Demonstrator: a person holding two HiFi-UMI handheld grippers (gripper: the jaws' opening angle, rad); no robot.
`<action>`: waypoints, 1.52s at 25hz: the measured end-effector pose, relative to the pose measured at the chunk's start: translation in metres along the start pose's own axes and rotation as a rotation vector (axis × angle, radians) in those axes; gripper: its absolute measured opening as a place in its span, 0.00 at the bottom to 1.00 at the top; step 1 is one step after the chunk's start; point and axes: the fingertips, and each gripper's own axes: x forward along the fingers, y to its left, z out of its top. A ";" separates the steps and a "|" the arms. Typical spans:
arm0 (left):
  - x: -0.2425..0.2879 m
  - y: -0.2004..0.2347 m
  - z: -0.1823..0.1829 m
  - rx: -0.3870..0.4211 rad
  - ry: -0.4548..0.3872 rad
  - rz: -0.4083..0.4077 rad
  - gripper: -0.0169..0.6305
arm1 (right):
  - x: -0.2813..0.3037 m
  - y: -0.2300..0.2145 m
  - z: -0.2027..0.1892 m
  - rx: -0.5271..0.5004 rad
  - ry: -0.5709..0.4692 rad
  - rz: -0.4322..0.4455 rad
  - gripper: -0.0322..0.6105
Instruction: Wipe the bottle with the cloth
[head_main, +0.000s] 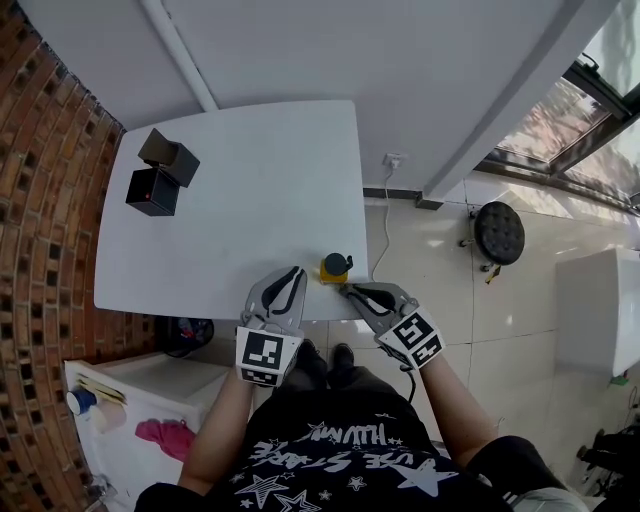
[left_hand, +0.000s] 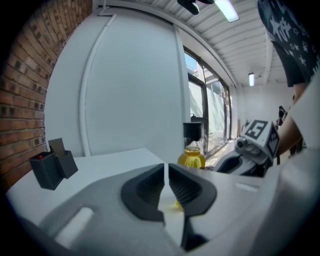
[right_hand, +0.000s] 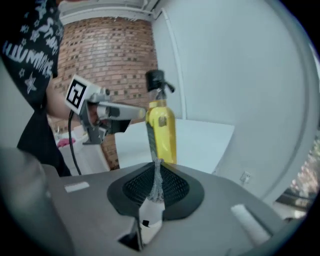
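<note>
A yellow bottle with a black pump cap stands upright at the front edge of the white table. In the left gripper view the bottle shows just beyond my jaws, slightly right. The right gripper view has the bottle straight ahead, close. My left gripper is left of the bottle, its jaws nearly together with nothing between them. My right gripper is right of the bottle and shut; only a thin grey seam shows between its pads. No cloth shows in any view.
Two black boxes sit at the table's far left. A brick wall runs along the left. On the floor are a white cabinet with a pink item at lower left, a black stool at right, and a wall socket with cable.
</note>
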 end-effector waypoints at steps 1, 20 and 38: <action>0.000 -0.001 -0.001 0.000 0.002 0.002 0.08 | -0.010 -0.011 0.006 0.085 -0.046 -0.052 0.11; -0.006 -0.021 -0.013 -0.050 0.032 -0.011 0.12 | -0.013 -0.044 0.034 0.933 -0.411 -0.293 0.11; 0.004 -0.051 -0.025 -0.155 0.103 -0.025 0.42 | 0.005 -0.060 -0.007 0.840 -0.291 -0.377 0.11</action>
